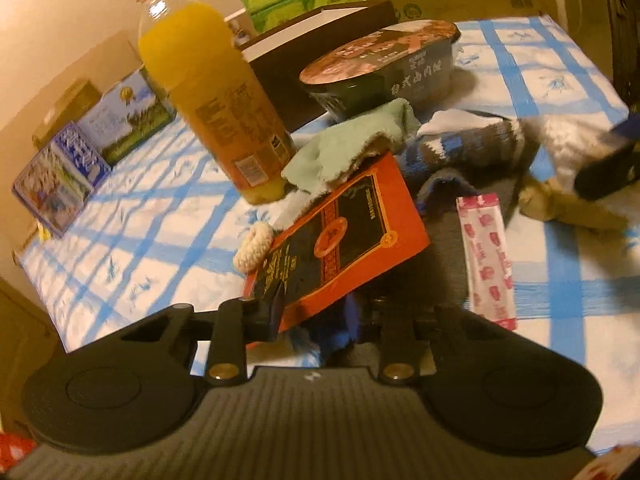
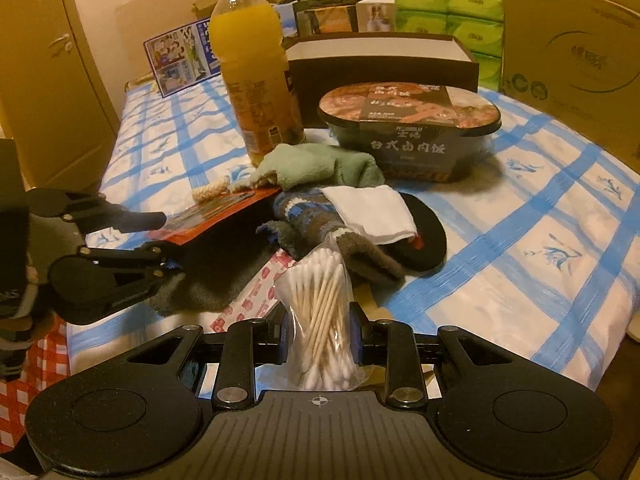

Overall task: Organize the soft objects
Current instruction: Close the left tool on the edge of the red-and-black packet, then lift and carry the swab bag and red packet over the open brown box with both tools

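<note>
My left gripper (image 1: 316,316) is shut on the near edge of a flat red-and-black packet (image 1: 340,236), which it holds tilted above a dark grey cloth (image 1: 448,256). It also shows at the left of the right wrist view (image 2: 162,236). My right gripper (image 2: 320,340) is shut on a clear bag of cotton swabs (image 2: 320,312). Soft things lie in a heap mid-bed: a green towel (image 2: 316,166), a striped blue-brown sock (image 2: 304,212), a white cloth (image 2: 376,210), a black pad (image 2: 428,240) and a cream knitted ring (image 1: 254,248).
An orange juice bottle (image 2: 256,68), a sealed black food bowl (image 2: 412,136) and a dark open box (image 2: 384,64) stand behind the heap on the blue-checked bedsheet (image 2: 540,208). A pink-patterned sachet (image 1: 486,256) lies nearby. Cartons, green tissue packs (image 2: 452,12) and a big cardboard box (image 2: 572,40) line the far edge.
</note>
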Available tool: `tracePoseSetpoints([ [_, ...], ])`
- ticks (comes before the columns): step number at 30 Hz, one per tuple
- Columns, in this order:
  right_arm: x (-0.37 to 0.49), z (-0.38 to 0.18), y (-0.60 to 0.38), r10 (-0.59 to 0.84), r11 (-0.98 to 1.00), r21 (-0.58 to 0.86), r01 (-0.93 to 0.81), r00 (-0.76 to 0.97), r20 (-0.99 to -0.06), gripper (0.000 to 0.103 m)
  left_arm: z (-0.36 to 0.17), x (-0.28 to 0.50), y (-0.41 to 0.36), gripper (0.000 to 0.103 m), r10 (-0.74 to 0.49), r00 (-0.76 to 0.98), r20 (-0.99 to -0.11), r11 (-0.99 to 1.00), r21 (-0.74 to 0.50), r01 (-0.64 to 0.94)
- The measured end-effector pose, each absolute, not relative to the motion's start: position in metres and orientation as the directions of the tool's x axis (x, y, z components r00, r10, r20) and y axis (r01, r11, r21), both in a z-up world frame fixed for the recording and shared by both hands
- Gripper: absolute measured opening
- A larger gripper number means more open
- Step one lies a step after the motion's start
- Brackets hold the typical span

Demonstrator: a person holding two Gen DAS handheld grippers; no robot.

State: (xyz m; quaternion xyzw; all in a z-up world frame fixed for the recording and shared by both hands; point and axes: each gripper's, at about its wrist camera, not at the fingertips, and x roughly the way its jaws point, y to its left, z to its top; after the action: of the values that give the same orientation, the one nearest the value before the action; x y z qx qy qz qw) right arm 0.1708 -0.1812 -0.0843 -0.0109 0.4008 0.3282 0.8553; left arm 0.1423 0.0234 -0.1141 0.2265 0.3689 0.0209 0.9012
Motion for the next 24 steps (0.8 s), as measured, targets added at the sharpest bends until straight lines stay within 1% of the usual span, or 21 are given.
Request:
tracePoseSetpoints([
  [2, 0.172, -0.084, -0.183, 0.549, 0.790, 0.246, -0.562, 0.469, -0.692, 0.029, -0.118, 0.144, 0.022, 0.030, 0.202, 0.741, -0.641, 0.879, 0.452, 0.153],
  [3, 0.173, -0.083, -0.185, 0.547, 0.793, 0.248, -0.556, 0.473, -0.691, 0.029, -0.120, 0.145, 0.021, 0.027, 0.198, 0.745, -0.637, 0.871, 0.463, 0.165],
  [5, 0.173, -0.081, -0.187, 0.540, 0.801, 0.245, -0.546, 0.485, -0.687, 0.029, -0.121, 0.146, 0.019, 0.018, 0.191, 0.750, -0.633, 0.859, 0.477, 0.184],
  [6, 0.174, -0.079, -0.189, 0.537, 0.805, 0.242, -0.541, 0.493, -0.685, 0.029, -0.119, 0.146, 0.020, 0.011, 0.184, 0.757, -0.627, 0.861, 0.475, 0.184],
  [10, 0.178, -0.074, -0.197, 0.526, 0.820, 0.239, -0.520, 0.520, -0.673, 0.029, -0.104, 0.146, 0.027, 0.002, 0.148, 0.779, -0.610, 0.883, 0.435, 0.173],
  [20, 0.179, -0.064, -0.206, 0.518, 0.834, 0.244, -0.495, 0.552, -0.653, 0.029, -0.056, 0.128, 0.046, 0.001, 0.079, 0.803, -0.591, 0.945, 0.300, 0.128],
  [24, 0.173, -0.057, -0.209, 0.526, 0.831, 0.242, -0.501, 0.564, -0.637, 0.029, -0.043, 0.115, 0.045, 0.001, 0.073, 0.807, -0.586, 0.958, 0.265, 0.106],
])
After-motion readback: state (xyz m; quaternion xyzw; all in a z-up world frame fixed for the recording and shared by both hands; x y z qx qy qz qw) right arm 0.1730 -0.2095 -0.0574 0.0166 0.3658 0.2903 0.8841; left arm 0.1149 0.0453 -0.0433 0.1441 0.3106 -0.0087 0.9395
